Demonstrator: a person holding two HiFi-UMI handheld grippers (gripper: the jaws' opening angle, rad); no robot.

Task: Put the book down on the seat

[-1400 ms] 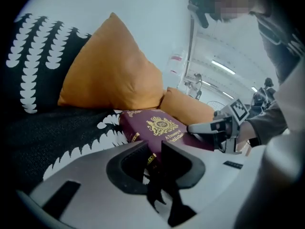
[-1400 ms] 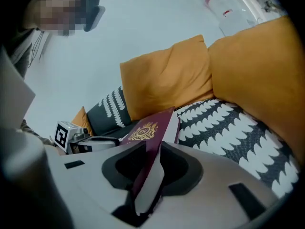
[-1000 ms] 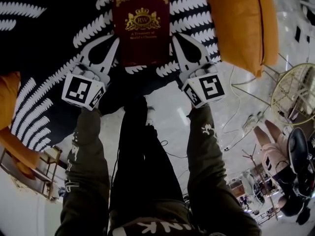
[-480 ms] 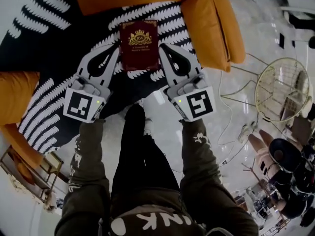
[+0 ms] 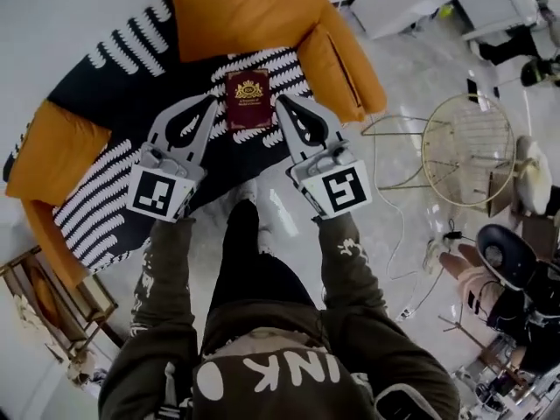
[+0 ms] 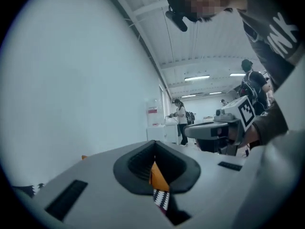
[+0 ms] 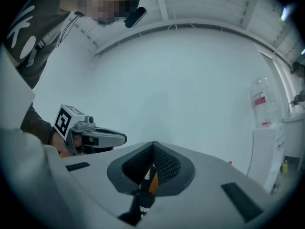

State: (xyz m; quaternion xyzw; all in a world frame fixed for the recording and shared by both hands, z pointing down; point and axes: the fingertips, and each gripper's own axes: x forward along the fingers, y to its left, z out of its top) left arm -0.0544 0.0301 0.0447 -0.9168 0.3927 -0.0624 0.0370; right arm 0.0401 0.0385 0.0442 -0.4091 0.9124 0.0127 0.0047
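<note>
A dark red book (image 5: 248, 99) with a gold crest lies flat on the sofa seat's black-and-white patterned cover (image 5: 131, 103), its front cover facing up. My left gripper (image 5: 213, 101) hangs just left of the book and my right gripper (image 5: 282, 101) just right of it; both are above the seat's front edge and apart from the book. Each one's jaws are shut, with nothing between them. In the left gripper view the pads (image 6: 143, 168) meet, and a thin slit shows orange and the pattern behind. The right gripper view shows the same shut pads (image 7: 164, 168).
Orange cushions (image 5: 254, 11) frame the seat at the back, left and right. A gold wire side table (image 5: 468, 147) stands on the glossy floor to the right, with cables near it. A wooden stand (image 5: 52, 296) is at the lower left. Other people stand far off in the room.
The head view has pulled back, so the book and sofa look smaller and more of the sofa shows. Both grippers stay beside the book, which lies still on the seat.
</note>
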